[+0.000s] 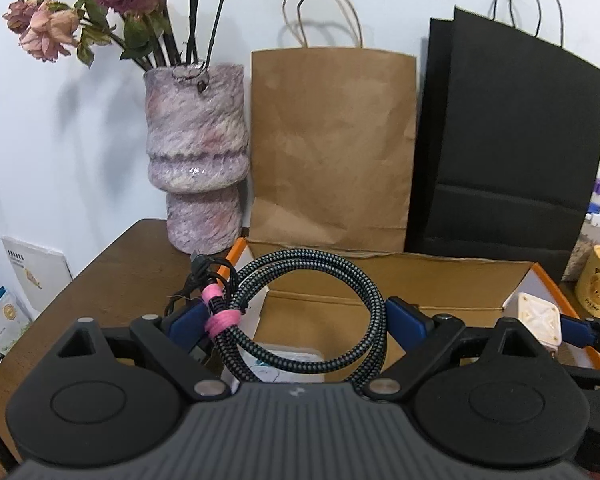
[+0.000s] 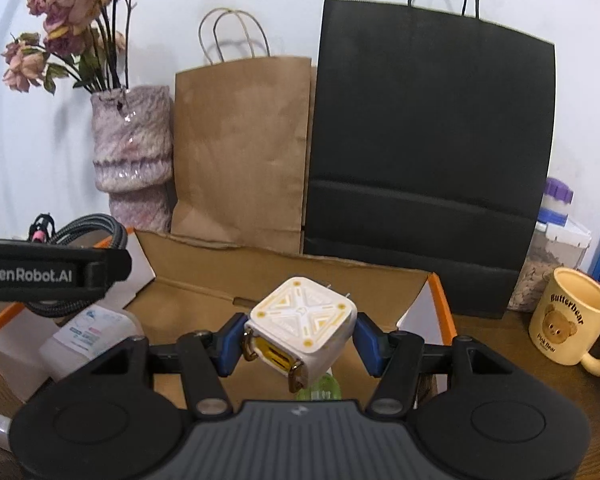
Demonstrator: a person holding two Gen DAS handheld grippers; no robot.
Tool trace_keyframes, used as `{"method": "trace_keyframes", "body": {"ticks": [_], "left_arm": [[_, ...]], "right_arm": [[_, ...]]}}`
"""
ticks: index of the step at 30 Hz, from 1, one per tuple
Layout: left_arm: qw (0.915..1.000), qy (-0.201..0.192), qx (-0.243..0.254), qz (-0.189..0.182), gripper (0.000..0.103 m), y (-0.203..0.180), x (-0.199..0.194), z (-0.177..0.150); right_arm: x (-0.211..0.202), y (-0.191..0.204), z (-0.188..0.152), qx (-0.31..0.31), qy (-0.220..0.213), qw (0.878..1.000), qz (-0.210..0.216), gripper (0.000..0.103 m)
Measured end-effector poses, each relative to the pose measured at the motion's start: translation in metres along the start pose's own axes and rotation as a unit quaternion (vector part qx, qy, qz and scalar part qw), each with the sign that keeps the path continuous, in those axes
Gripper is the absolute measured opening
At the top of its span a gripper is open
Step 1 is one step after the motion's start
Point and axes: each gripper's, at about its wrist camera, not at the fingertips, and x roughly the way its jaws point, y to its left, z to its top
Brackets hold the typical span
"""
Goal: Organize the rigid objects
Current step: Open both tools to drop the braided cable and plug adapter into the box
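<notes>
Both hand-held grippers hang loaded over the open cardboard box [image 2: 284,280]. Left gripper [image 1: 296,322] has its jaws spread wide, pressed against the two sides of a coiled braided cable [image 1: 300,312] bound by a pink tie [image 1: 220,316]; right gripper [image 2: 300,338] is at a middling width, clamped on a white cube charger [image 2: 302,330] with yellow trim, held tilted.

Risks, as I judge them: the coil is springy and gripped only across its loop, so it may squirm loose or spring open when let go, landing on the box's left rim instead of inside. The charger sits cornerwise between the pads and could twist out. With the two tools side by side over one box, they could also knock together.

From the left wrist, the coil fills the near view, and the charger shows only at the far right edge. From the right wrist, the box floor is clearer: a white plastic bottle [image 2: 88,332] at the near left and something green [image 2: 324,388] under the charger, possibly another item, though it is mostly hidden. A yellow bear mug [image 2: 572,320] stands outside, to the right.
</notes>
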Motion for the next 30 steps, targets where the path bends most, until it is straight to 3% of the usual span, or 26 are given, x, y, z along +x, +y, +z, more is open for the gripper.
{"method": "trace_keyframes", "body": {"ticks": [9, 12, 13, 14, 16, 30], "left_arm": [[0.9999, 0.005, 0.006, 0.01, 0.095, -0.0014, 0.0017, -0.0022], [0.9999, 0.007, 0.004, 0.01, 0.103, -0.0007, 0.0023, -0.0021], [0.9999, 0.005, 0.003, 0.012, 0.103, -0.0008, 0.0018, -0.0025], [0.9999, 0.005, 0.003, 0.012, 0.103, -0.0009, 0.0019, -0.0026], [0.9999, 0.007, 0.003, 0.011, 0.103, -0.0006, 0.0023, -0.0027], [0.9999, 0.011, 0.004, 0.011, 0.103, -0.0005, 0.0022, -0.0031]], "right_arm": [[0.0034, 0.0005, -0.0047, -0.006, 0.006, 1.0, -0.003, 0.057], [0.0042, -0.0007, -0.0041, -0.006, 0.012, 1.0, -0.003, 0.057], [0.0044, -0.0008, -0.0039, -0.007, 0.011, 1.0, -0.004, 0.065], [0.0044, -0.0009, -0.0037, -0.008, 0.01, 1.0, -0.009, 0.087], [0.0034, 0.0003, -0.0026, -0.012, 0.003, 1.0, -0.016, 0.103], [0.0012, 0.0012, -0.0031, -0.015, 0.001, 1.0, -0.02, 0.103]]}}
